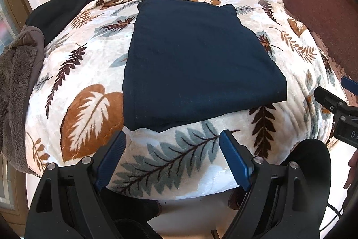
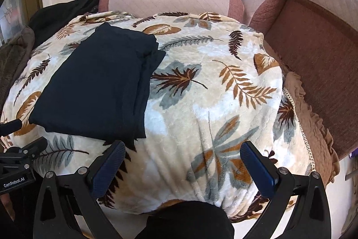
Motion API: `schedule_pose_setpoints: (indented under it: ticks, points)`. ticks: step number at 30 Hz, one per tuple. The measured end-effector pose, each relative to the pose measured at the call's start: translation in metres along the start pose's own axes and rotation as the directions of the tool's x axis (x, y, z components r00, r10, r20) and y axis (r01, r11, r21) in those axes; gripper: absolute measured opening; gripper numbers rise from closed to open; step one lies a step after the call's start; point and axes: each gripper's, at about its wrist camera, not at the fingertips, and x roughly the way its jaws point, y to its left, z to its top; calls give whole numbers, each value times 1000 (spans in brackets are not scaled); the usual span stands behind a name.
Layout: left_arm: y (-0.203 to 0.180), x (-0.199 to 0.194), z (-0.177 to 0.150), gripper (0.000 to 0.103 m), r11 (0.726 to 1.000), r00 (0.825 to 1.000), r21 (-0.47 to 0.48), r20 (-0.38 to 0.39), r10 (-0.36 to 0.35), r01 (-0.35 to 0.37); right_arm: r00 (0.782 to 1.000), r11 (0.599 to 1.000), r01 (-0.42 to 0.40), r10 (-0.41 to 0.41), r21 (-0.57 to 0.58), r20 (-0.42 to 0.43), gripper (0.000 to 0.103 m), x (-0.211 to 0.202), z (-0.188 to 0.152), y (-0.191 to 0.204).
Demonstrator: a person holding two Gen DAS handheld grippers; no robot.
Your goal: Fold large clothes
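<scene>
A folded navy garment [image 1: 197, 59] lies on a leaf-print blanket [image 1: 167, 162]. Left hand-held gripper [image 1: 172, 138] and right hand-held gripper [image 2: 183, 149], at 6 o'clock, gape wide, holding nothing.

Matt navy cloth [image 1: 197, 59], plush blanket [image 1: 170, 162]

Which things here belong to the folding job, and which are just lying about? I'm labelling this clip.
Job:
- folded navy garment
- left tool, open
- right tool, open
- leaf-print blanket under the garment

Lying about:
- black clothing
- brown fleece
- pink sofa
</scene>
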Motion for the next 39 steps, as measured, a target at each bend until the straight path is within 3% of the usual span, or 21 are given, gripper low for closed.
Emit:
schedule_pose_setpoints:
  ticks: [27,39]
  points:
    - [-14,-5,-1,86,1000,1000,27,5,-2,2,999,999,-33,33,36,3,103,-1,-2,-8]
    - [-19,-6,0,86,998,999,23,-6,-51,51,999,998,-39,40,53,-3,103,2,-4,-10]
